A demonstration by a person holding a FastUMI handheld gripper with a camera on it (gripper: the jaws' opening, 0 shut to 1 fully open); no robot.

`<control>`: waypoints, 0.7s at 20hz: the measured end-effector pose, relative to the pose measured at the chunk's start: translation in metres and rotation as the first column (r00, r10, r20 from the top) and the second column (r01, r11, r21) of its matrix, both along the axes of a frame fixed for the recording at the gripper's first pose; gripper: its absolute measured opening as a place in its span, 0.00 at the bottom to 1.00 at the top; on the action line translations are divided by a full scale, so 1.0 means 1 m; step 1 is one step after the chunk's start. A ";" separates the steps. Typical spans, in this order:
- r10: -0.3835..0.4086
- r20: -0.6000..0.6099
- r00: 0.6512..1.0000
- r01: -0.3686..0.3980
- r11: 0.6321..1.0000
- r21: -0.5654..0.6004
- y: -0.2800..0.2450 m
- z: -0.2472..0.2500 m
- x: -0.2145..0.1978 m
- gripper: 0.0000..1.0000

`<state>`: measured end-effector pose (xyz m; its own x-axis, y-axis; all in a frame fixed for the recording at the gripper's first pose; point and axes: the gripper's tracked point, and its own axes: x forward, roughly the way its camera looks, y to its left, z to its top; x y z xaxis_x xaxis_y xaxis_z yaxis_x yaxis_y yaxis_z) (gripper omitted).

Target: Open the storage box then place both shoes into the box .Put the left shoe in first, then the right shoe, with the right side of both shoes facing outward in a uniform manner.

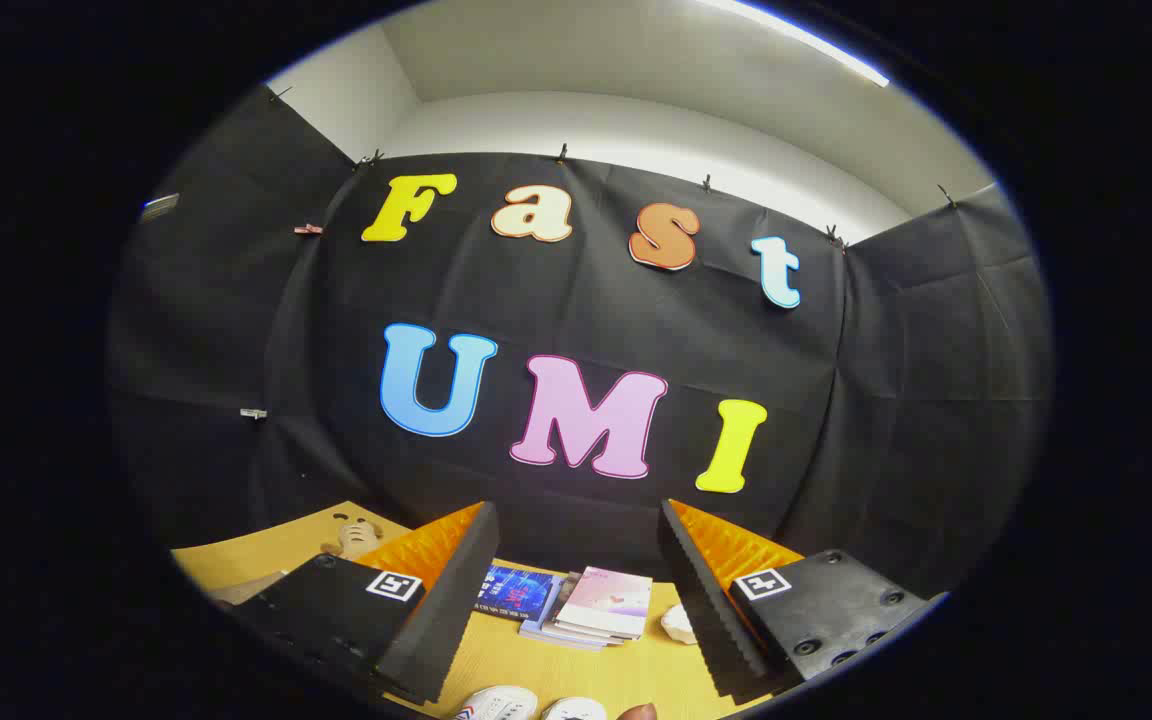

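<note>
Black cloth walls close the booth on three sides, pinned along the top with small clips, and a pale ceiling with a strip light [806, 40] shows above them. Below lies a yellow wooden table [496, 650].

Held high and tilted up toward the back wall, the gripper [576, 590] looks well over the table. Its two fingers stand wide apart with nothing between them; they hold nothing.

Beyond the fingers, against the foot of the back wall, lie a dark blue book [519, 590] and, just beside it, a stack of books [596, 608] with a pink cover on top. To the right of the stack, partly hidden by the right finger, sits a small whitish object [678, 622] that cannot be made out. Beyond the left finger a tan toy figure [354, 535] lies on the table, largely covered by the finger.

Near the bottom, between the fingers and below them, the tops of two white shoes [498, 704] show, side by side and cut off, so which is left or right cannot be told. Just to their right a small brownish rounded thing [638, 712] pokes up, too cut off to name.
</note>
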<state>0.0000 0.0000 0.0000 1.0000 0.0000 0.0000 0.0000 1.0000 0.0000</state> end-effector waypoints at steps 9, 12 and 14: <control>0.028 -0.001 1.000 -0.028 1.000 -0.012 0.010 -0.004 -0.006 0.97; 0.036 0.000 0.999 -0.036 0.999 -0.017 0.012 -0.004 -0.005 0.97; 0.045 0.008 0.999 -0.045 0.999 -0.013 0.013 -0.004 -0.004 0.97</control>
<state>-0.0041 0.0133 -0.0038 0.9990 0.0449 0.0079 -0.0448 0.9989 -0.0132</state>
